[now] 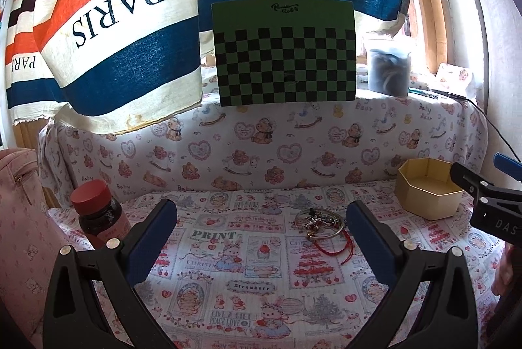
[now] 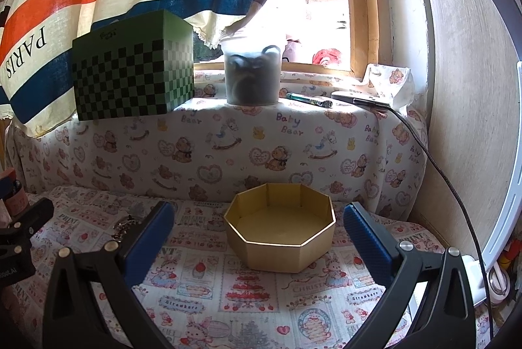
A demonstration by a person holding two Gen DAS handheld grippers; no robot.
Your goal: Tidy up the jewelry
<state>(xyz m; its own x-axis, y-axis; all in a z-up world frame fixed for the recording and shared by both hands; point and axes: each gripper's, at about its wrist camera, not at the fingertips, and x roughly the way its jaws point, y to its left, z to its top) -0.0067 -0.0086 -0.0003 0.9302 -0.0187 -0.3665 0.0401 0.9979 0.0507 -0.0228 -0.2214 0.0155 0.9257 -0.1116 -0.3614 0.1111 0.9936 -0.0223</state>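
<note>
A small pile of jewelry (image 1: 318, 223), silver bangles and charms with a red cord bracelet (image 1: 339, 246), lies on the printed cloth. It is just inside the right finger of my left gripper (image 1: 261, 218), which is open and empty. An empty gold octagonal box (image 2: 280, 235) stands between the fingers of my right gripper (image 2: 257, 221), which is open and empty. The box also shows in the left wrist view (image 1: 429, 189), right of the pile. A bit of the jewelry (image 2: 125, 226) peeks out behind the right gripper's left finger.
A dark jar with a red lid (image 1: 98, 215) and a pink bag (image 1: 23, 218) stand at the left. A green checkered box (image 2: 133, 68), a plastic tub (image 2: 253, 75) and a pen (image 2: 310, 99) sit on the back ledge. A black cable (image 2: 456, 186) hangs at the right wall.
</note>
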